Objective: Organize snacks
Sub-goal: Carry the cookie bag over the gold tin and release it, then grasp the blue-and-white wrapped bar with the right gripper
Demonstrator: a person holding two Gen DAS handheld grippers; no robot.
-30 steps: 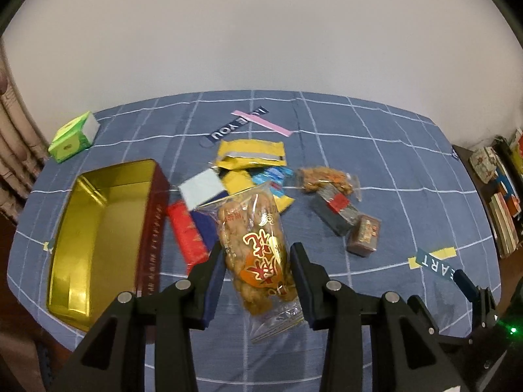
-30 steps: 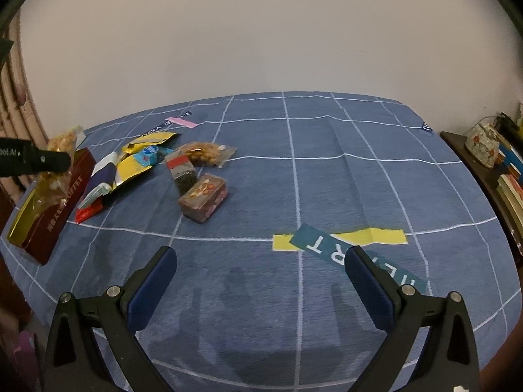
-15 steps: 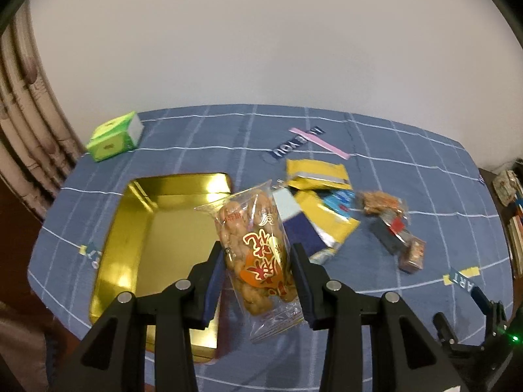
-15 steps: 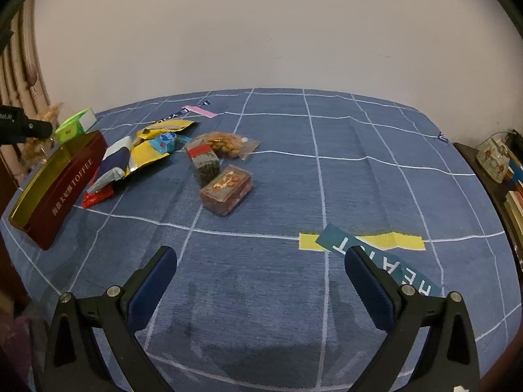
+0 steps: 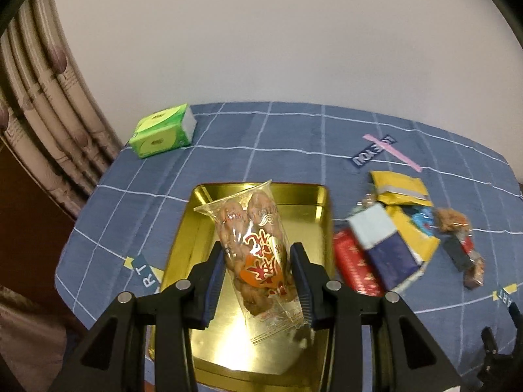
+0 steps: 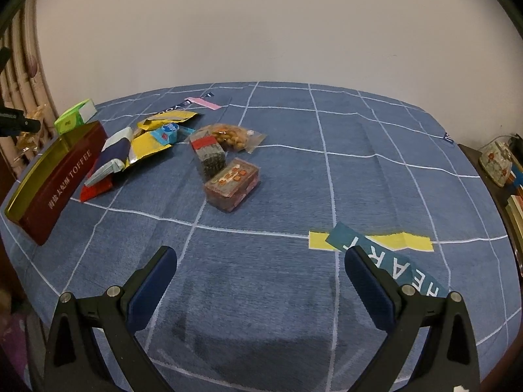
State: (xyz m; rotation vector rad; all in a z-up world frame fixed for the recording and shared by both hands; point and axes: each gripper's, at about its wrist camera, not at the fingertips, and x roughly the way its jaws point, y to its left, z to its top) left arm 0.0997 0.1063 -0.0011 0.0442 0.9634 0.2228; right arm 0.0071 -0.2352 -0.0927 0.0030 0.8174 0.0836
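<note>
Gold tin (image 5: 295,201), open, red-sided, lettered TOFFEE: a second ago lying off to the left of the left gripper (image 5: 258,271), now sitting directly beneath it. Blue checked tablecloth (image 6: 376,179): lying unchanged. Loose snack pile (image 5: 385,241): now appearing at the tin's right, remaining on the cloth. Clear snack bag (image 5: 255,245), brown pieces, red-orange print: hanging above the tin, pinched between the left gripper's narrowly set jaws. Right gripper (image 6: 261,274): hovering spread wide, carrying nothing.
</note>
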